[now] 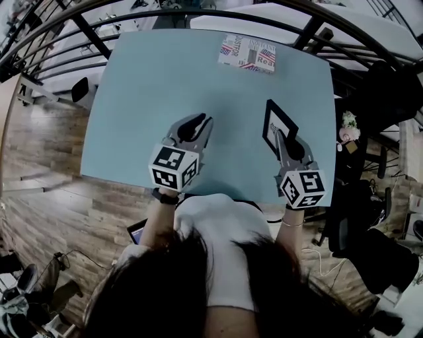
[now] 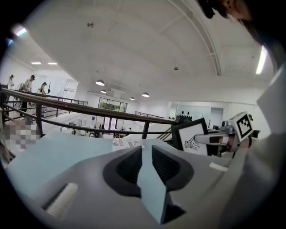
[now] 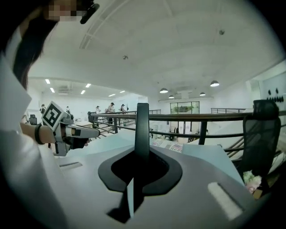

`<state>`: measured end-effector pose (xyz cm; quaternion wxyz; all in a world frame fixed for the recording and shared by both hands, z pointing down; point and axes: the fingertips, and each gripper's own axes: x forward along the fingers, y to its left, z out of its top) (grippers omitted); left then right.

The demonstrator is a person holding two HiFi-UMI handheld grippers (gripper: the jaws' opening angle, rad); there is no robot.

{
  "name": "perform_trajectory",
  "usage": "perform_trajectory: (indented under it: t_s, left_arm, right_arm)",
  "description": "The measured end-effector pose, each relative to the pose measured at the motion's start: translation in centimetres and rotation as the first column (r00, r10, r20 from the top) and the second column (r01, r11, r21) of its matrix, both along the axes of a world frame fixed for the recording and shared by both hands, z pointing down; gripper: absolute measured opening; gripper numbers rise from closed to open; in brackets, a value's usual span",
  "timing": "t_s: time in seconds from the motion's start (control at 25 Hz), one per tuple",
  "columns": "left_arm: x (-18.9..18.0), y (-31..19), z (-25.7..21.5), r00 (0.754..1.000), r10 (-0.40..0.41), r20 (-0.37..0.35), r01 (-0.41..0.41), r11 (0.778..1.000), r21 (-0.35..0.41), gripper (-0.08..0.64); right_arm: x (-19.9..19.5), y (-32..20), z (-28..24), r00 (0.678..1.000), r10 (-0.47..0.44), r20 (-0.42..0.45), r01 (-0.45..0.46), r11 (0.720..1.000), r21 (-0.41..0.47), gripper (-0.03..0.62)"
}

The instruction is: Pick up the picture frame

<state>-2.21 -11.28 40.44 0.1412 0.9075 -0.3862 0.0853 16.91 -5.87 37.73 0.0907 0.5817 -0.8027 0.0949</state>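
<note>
The picture frame [image 1: 278, 121] is black with a white print inside. It stands upright and lifted off the pale blue table [image 1: 152, 92], toward the right side. My right gripper [image 1: 284, 138] is shut on its lower edge. In the right gripper view the frame [image 3: 142, 125] rises edge-on from between the jaws. My left gripper [image 1: 198, 123] hovers to the left of it, apart from the frame, open with only the table showing between its fingers. From the left gripper [image 2: 146, 154] view, the frame [image 2: 193, 137] appears at the right, with the right gripper [image 2: 213, 139] on it.
A flat pack printed like newspaper [image 1: 248, 53] lies at the table's far edge. A dark railing [image 1: 198, 16] curves behind the table. An office chair [image 3: 263, 129] and a small bunch of flowers [image 1: 348, 125] stand off the table's right side.
</note>
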Motion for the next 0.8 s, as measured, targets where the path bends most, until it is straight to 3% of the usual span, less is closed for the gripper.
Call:
perform_trajectory:
  t_s: [0.32,0.8]
  left_arm:
    - [-1.2,-1.1,0.5,0.995,-0.077,0.059,0.075,0.996,0.04,0.063]
    - [-2.5,-2.7,0.4,0.989,-0.134,0.059,0.129,0.989,0.072,0.057]
  right_arm:
    - [0.4,-0.6,-0.3,0.996,0.035,-0.082,-0.031,0.998,0.048,0.014]
    - [-0.9,-3.4,-0.2,0.998,-0.004,-0.06,0.008,0.998,0.067,0.014]
